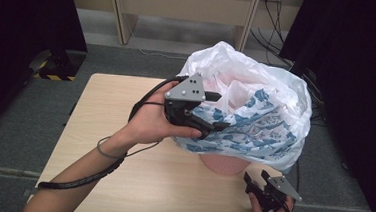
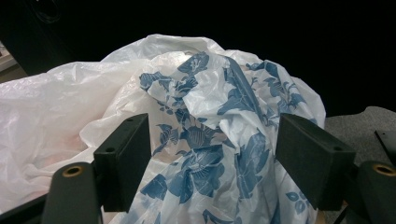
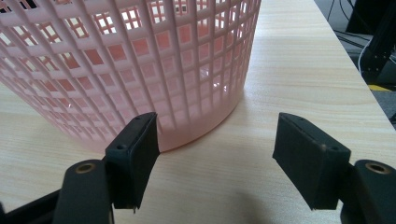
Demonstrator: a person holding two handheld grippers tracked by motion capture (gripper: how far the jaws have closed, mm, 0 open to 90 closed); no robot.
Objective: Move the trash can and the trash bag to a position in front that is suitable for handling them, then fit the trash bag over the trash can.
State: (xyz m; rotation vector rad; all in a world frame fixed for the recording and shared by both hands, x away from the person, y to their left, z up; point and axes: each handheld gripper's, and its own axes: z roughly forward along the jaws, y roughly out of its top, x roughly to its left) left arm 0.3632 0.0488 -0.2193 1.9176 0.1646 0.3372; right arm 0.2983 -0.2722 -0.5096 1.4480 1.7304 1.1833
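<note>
A white plastic bag with a blue flower print (image 1: 268,111) lines a pink lattice basket (image 1: 224,164) at the right side of the wooden table (image 1: 121,176) and billows over its rim. My left gripper (image 1: 219,110) is at the bag's left side, held level. In the left gripper view its jaws (image 2: 212,158) stand wide open, with loose printed bag (image 2: 205,116) lying between them and not pinched. My right gripper (image 1: 257,178) rests low at the table's front right corner. It is open (image 3: 215,154) and faces the foot of the basket (image 3: 140,60), apart from it.
Black curtains (image 1: 20,34) hang on both sides of the table. Cables (image 1: 276,37) trail over the grey carpet at the back right, near a wooden frame (image 1: 182,10). The table's right edge (image 3: 345,60) runs close beside the basket.
</note>
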